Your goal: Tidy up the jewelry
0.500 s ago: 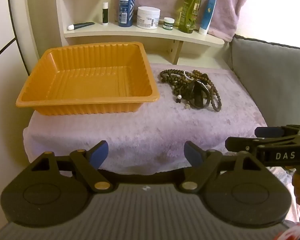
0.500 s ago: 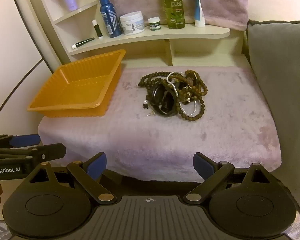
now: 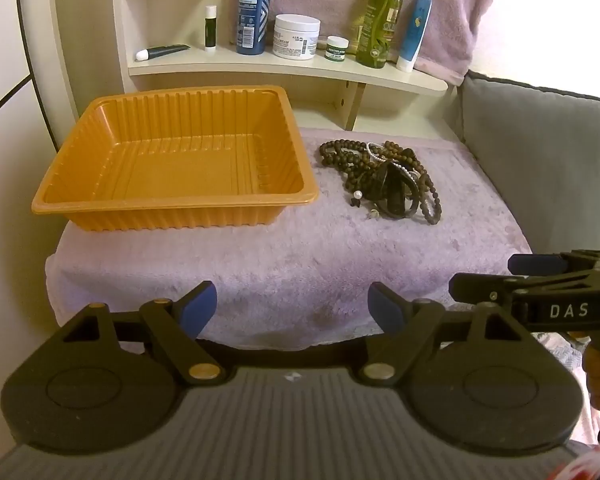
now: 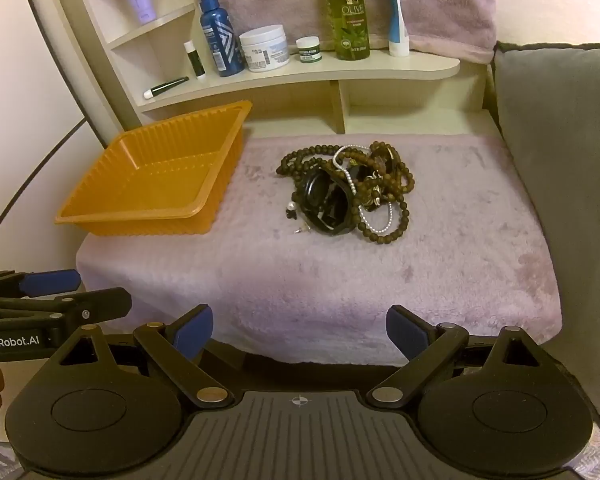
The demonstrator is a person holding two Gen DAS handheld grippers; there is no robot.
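Your left gripper [image 3: 292, 306] and right gripper [image 4: 299, 330] sit at bottom of frame, jaws spread wide, grasping nothing. At centre, the tangled jewelry pile [image 4: 350, 190] lies on the lilac towel [image 4: 440, 264]; the orange tray [image 3: 172, 160] stands just left of it.

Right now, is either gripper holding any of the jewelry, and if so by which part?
Nothing is held. The left gripper and right gripper are both open and short of the jewelry pile on the towel.
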